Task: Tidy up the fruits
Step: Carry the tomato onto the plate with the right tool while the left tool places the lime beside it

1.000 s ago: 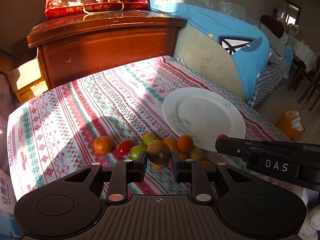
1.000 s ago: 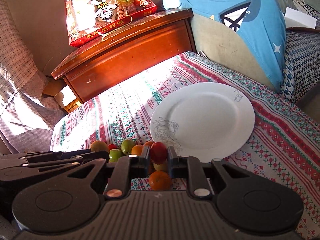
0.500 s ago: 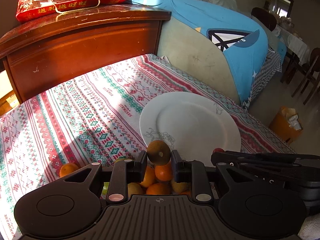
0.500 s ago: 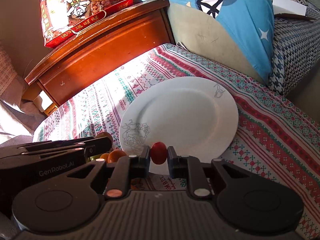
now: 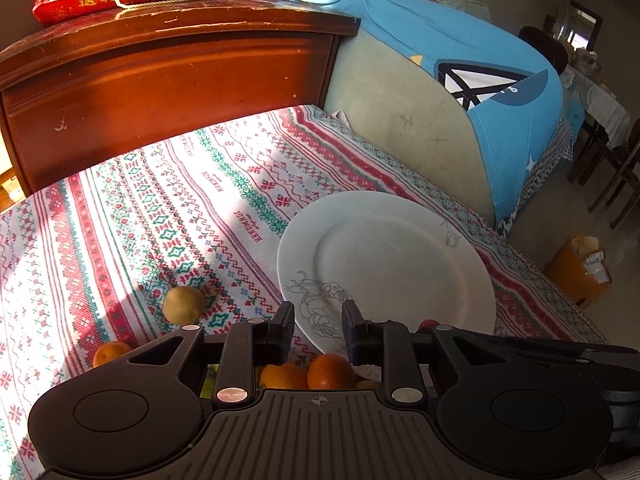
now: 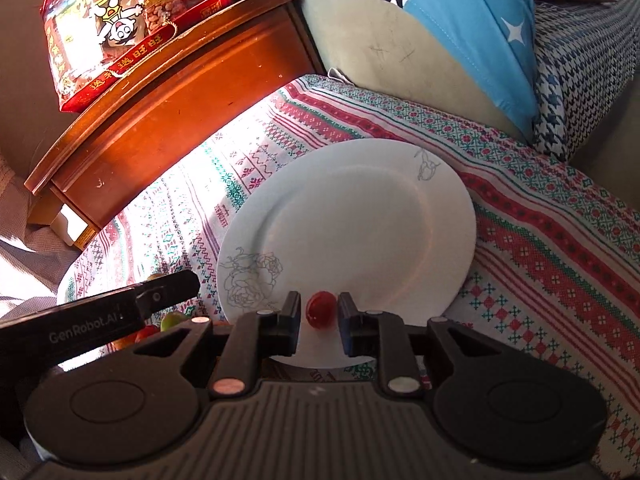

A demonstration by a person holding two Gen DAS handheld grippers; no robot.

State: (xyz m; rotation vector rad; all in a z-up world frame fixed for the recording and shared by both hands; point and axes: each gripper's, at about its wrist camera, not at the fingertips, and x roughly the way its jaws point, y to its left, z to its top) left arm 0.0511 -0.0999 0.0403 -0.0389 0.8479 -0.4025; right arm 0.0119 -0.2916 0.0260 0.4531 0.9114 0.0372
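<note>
A white plate (image 5: 400,256) lies on the patterned cloth; it also shows in the right wrist view (image 6: 352,216). My left gripper (image 5: 319,326) is open and empty at the plate's near rim. A yellow-brown fruit (image 5: 183,305) lies on the cloth left of it. Oranges (image 5: 330,372) lie under the left gripper. My right gripper (image 6: 319,314) is open over the plate's near edge, with a red tomato (image 6: 321,309) resting on the plate between its fingers, touching neither.
A wooden cabinet (image 5: 168,80) with a red snack bag (image 6: 120,28) stands behind the table. A sofa with blue cover (image 5: 480,92) is at the right. An orange bin (image 5: 580,272) sits on the floor. More fruit (image 6: 172,320) lies left of the plate.
Both grippers opened. The left one let go of the brownish fruit, which now lies on the cloth to the left. The right one released the tomato onto the plate.
</note>
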